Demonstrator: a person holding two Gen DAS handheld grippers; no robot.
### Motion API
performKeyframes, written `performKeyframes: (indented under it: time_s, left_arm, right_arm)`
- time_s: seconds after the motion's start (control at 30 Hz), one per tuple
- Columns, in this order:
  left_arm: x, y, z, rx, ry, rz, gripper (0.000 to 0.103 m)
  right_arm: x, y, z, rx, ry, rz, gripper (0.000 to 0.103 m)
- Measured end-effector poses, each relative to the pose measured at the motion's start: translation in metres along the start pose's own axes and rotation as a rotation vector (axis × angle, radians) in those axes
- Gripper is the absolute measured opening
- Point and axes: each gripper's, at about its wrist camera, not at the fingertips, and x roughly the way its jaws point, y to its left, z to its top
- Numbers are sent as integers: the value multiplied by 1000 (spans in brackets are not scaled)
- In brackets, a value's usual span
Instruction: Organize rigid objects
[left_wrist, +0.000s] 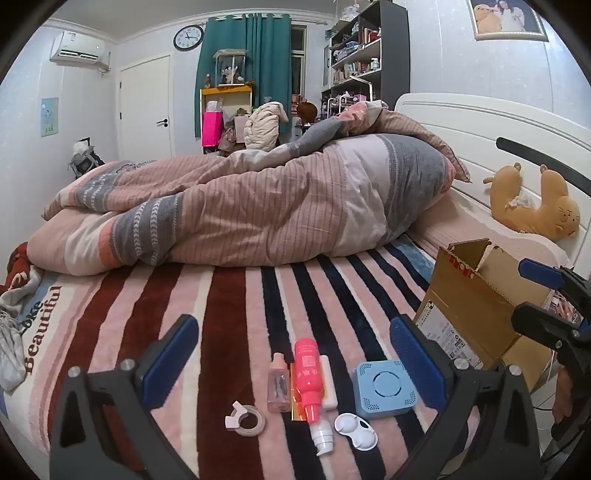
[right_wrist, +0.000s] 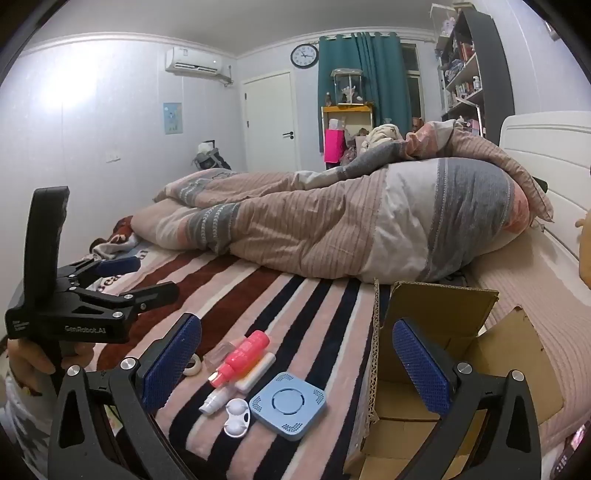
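- Only the right view looks inside the box (right_wrist: 439, 314); a side flap may hide part.
- Pink bottle (left_wrist: 308, 373) lies on the blanket (left_wrist: 229, 314), pump end toward the camera.
- Left gripper (left_wrist: 295, 350) and right gripper (right_wrist: 297, 354) are wide apart, holding nothing.

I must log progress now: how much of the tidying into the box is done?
Nothing looks done: the cardboard box appears empty. Both grippers, left and right, are open and hold nothing. The pink bottle, blue case, tape roll and other small items remain on the blanket.
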Motion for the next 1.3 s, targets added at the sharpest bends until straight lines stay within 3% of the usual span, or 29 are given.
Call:
performKeyframes:
  time_s: [1.3]
  left_arm:
    - [-3,7,2,-16,-15,7,103]
  right_arm:
    - [1,3,-3,3,0,23,103]
